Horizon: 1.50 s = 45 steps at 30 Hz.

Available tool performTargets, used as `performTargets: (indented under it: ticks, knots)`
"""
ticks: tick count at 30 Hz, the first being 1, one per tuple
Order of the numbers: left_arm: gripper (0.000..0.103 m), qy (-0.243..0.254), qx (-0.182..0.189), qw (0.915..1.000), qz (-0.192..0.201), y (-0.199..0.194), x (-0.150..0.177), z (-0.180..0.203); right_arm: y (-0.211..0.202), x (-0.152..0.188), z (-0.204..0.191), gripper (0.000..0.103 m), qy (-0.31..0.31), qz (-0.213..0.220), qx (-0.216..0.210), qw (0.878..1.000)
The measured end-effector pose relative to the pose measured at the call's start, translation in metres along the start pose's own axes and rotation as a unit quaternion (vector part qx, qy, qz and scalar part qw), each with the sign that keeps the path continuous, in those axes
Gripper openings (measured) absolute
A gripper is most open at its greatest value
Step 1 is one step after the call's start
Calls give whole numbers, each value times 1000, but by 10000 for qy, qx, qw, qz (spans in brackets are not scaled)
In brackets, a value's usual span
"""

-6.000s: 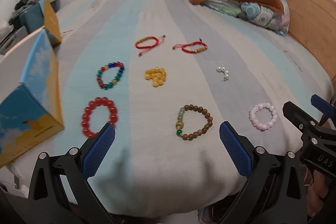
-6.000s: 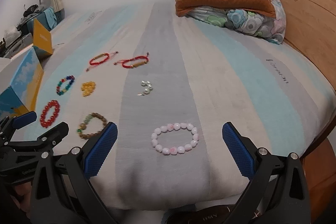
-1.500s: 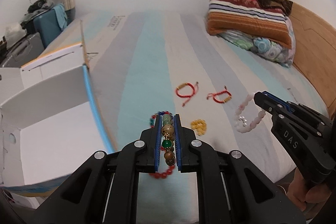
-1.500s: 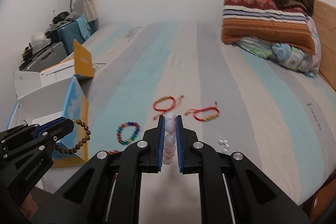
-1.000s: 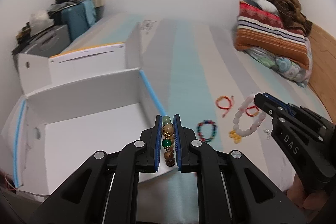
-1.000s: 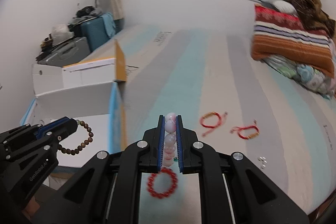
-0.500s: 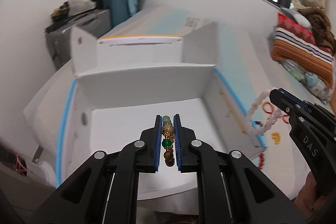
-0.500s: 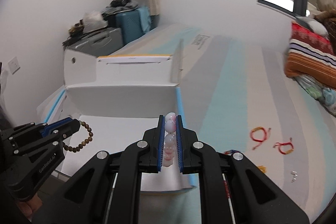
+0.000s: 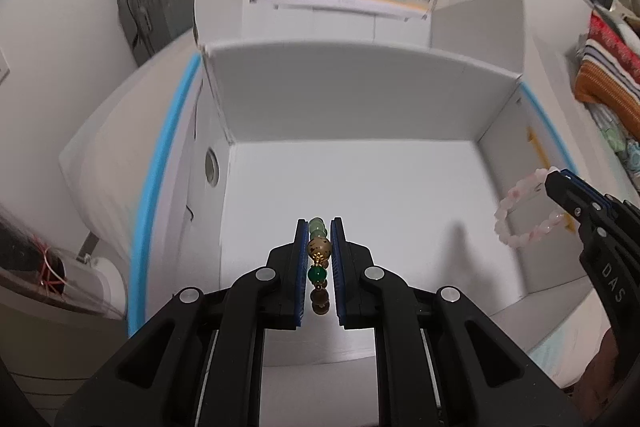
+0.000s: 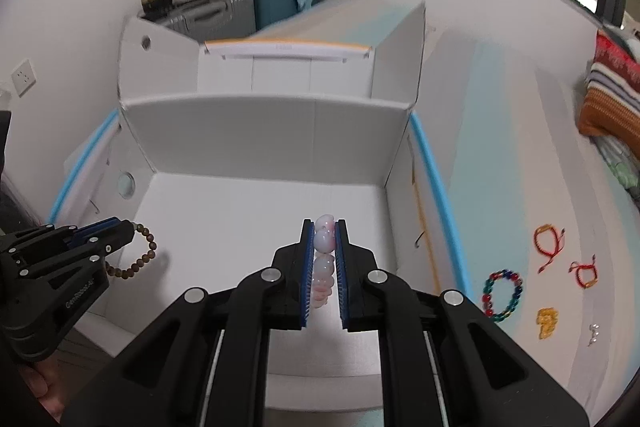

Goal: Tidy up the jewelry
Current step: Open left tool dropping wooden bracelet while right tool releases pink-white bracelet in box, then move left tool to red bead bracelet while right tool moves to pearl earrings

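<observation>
My left gripper (image 9: 319, 227) is shut on the brown wooden bead bracelet (image 9: 319, 263) and holds it over the open white box (image 9: 360, 99). It also shows in the right wrist view (image 10: 138, 253), hanging from the left gripper (image 10: 124, 231). My right gripper (image 10: 324, 227) is shut on the pink bead bracelet (image 10: 324, 267) above the box floor (image 10: 240, 219). That bracelet also shows in the left wrist view (image 9: 516, 215), held by the right gripper (image 9: 554, 179).
On the striped bed to the right of the box lie a multicolour bead bracelet (image 10: 502, 295), two red cord bracelets (image 10: 548, 245) (image 10: 584, 273), a yellow bead bracelet (image 10: 547, 323) and small pearls (image 10: 593, 333). Suitcases (image 10: 224, 15) stand behind the box; pillows (image 10: 612, 95) at right.
Both grippers have moved from above the bed to over the open white box, each still holding its bracelet. The box floor now fills the middle of both views.
</observation>
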<state>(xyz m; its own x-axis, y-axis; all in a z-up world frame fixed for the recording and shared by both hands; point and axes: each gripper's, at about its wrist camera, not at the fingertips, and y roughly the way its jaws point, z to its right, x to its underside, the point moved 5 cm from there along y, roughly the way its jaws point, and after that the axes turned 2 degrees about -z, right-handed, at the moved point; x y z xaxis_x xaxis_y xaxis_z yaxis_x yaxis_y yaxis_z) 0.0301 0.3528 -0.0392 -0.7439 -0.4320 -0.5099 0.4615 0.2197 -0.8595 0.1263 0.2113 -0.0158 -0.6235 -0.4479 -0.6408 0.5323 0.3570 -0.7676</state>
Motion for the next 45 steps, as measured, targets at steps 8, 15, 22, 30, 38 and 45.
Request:
performTargets:
  ticks: [8, 15, 22, 30, 38, 45]
  knots:
    - [11, 36, -103, 9996, -269, 16, 5, -6, 30, 14, 1, 10, 68, -424, 83, 9990]
    - [11, 61, -176, 9993, -339, 17, 6, -5, 47, 24, 2, 10, 144, -721, 114, 9972]
    - [11, 61, -185, 9993, -322, 17, 3, -4, 45, 25, 0, 12, 114, -699, 93, 9974]
    - [29, 59, -237, 9997, -89, -2, 2, -1, 25, 18, 2, 34, 141, -427, -53, 9990]
    - [82, 94, -241, 9984, 504, -50, -1, 17, -19, 8, 24, 64, 320, 159, 53, 9993]
    - [96, 210, -70, 9962, 845, -85, 0, 48, -54, 5, 61, 92, 629, 550, 260, 9962]
